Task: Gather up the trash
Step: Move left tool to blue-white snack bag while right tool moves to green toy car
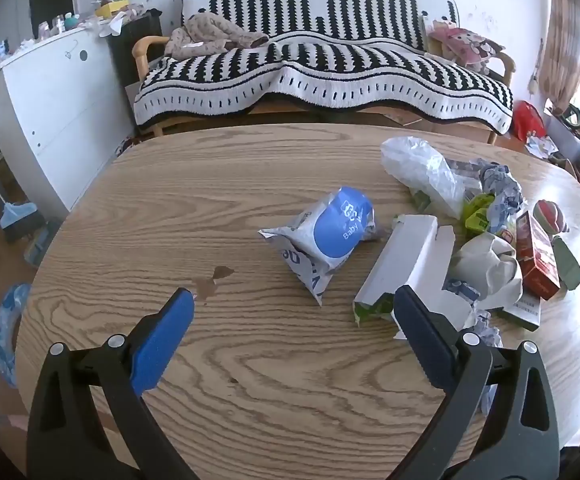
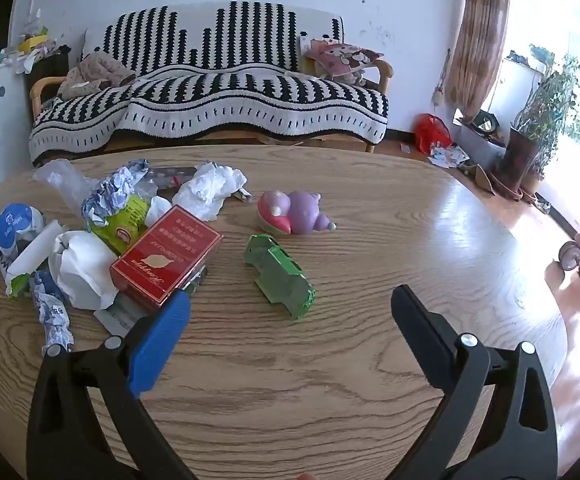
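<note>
Trash lies on a wooden table [image 1: 250, 360]. In the left wrist view my left gripper [image 1: 294, 300] is open and empty, just short of a blue-and-white wipes packet [image 1: 330, 236] and a flattened white carton [image 1: 402, 264]. Crumpled paper [image 1: 490, 268], a clear plastic bag [image 1: 422, 168] and a red box [image 1: 536, 256] lie further right. In the right wrist view my right gripper [image 2: 290, 300] is open and empty, just short of a squashed green box [image 2: 280, 276]. The red box [image 2: 166, 258], crumpled paper [image 2: 82, 272] and the wipes packet [image 2: 14, 224] lie to its left.
A pink-and-purple toy [image 2: 294, 212] lies on the table beyond the green box. A sofa with a black-and-white cover [image 1: 322, 72] stands behind the table. A white cabinet [image 1: 50, 108] is at the left. Plants [image 2: 546, 112] and a red bag [image 2: 432, 130] are on the floor at right.
</note>
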{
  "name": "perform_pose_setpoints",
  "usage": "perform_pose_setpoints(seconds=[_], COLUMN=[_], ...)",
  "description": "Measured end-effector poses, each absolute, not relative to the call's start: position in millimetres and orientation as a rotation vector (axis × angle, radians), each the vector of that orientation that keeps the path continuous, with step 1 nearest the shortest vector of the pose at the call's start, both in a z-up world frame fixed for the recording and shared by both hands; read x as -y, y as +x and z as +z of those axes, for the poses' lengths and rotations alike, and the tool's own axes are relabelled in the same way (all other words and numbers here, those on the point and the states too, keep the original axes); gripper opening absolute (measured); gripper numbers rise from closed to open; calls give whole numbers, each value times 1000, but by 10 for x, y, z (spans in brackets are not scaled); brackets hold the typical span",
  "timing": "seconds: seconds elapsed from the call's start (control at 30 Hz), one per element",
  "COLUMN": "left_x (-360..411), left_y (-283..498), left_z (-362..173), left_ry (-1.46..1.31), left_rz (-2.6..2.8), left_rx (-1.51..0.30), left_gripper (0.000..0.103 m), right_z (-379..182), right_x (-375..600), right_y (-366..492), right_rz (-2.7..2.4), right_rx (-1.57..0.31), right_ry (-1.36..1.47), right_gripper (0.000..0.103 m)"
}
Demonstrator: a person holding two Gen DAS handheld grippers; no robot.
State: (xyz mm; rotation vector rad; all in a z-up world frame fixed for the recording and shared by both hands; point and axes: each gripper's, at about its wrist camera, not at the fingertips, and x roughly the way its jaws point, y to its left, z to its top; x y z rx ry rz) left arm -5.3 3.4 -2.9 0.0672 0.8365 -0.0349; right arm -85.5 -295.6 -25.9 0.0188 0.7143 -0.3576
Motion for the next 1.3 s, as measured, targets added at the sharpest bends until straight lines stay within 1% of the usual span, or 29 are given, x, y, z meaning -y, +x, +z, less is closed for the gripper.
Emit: perform_pose_setpoints(seconds=[0.73, 0.97, 1.07, 1.13, 1.3], left_x=[-28, -51, -113, -166, -163], left_y=[0, 9, 53, 107, 318], left_z=[-51, -142, -113, -111, -146], left_ry=[87, 100, 134, 134, 168], left_rz=[-32, -35, -15, -12, -16], left_rx=[-857, -905, -972, -979, -965], left_gripper=[97, 97, 97, 97, 97], right_z=[-281, -304, -317, -326, -384], right_x=[3069, 3109, 3152, 3188, 3298], right_y=[-876, -887, -898, -913, -822], right_rz=[-372, -374, -370, -366, -297], right_rx=[-734, -821, -823, -818, -895], right_ry=[46, 42, 60, 71, 103], right_gripper=[97, 97, 97, 97, 97])
